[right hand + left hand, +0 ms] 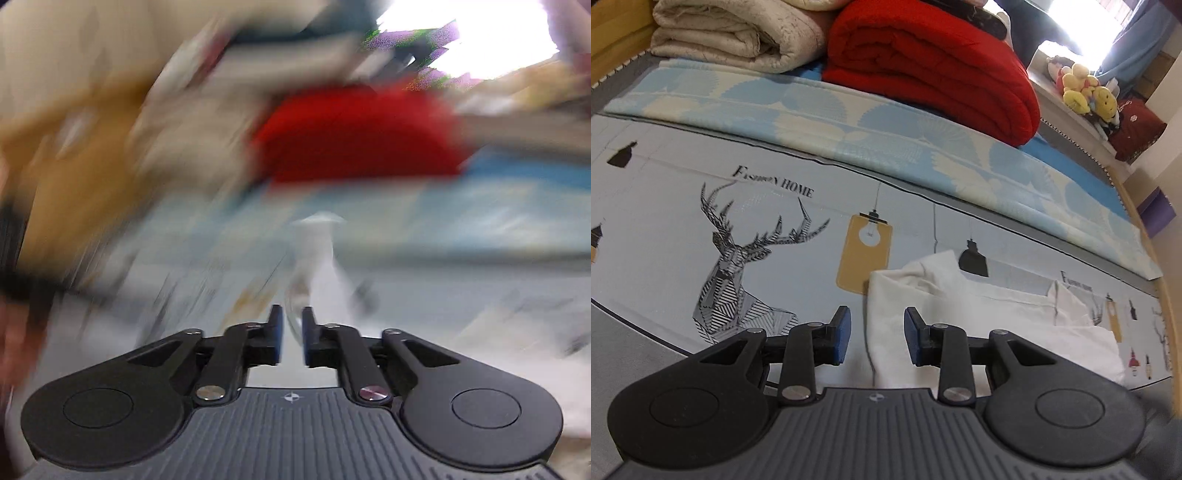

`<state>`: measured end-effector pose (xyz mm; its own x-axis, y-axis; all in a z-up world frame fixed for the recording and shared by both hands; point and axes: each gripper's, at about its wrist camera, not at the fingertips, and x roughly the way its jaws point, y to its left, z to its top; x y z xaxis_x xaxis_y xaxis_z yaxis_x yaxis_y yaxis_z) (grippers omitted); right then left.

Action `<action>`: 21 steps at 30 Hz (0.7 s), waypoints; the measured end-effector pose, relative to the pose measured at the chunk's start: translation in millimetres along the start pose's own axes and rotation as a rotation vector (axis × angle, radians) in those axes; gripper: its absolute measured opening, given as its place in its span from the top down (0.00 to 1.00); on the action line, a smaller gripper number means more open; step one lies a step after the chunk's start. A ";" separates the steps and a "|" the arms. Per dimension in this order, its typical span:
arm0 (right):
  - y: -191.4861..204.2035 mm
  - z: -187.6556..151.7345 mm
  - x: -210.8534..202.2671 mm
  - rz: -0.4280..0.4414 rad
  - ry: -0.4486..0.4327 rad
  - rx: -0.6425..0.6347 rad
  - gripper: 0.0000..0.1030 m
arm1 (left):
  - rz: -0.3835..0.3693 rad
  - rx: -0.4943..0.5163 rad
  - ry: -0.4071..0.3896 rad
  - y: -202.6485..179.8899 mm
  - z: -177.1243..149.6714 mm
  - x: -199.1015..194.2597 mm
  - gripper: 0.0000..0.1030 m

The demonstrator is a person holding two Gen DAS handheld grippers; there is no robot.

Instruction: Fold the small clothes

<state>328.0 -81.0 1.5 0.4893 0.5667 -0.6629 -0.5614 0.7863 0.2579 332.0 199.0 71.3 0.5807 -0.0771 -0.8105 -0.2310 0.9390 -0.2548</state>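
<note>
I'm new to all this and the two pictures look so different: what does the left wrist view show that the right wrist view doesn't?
Only the left wrist view shows the deer print, the beige folded quilt, the plush toys and the left gripper, open above a white garment.

Only the right wrist view shows the right gripper, its jaws slightly apart, amid heavy blur.

Both show the red blanket and the printed bed mat.

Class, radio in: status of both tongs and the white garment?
Left tongs open, empty. Right tongs narrowly parted, view blurred. White garment rumpled on the printed bed mat. Nothing in the way.

White garment [979, 314] on printed bed mat [683, 177]
</note>
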 end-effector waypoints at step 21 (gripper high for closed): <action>-215.2 -33.1 -118.9 -0.590 -0.190 0.719 0.60 | 0.010 0.062 0.146 -55.0 -37.9 80.7 0.66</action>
<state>368.5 -325.8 1.6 0.6988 0.0106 -0.7152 0.3252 0.8859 0.3308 362.0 128.5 -0.2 0.4580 -0.1115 -0.8819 -0.1851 0.9584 -0.2173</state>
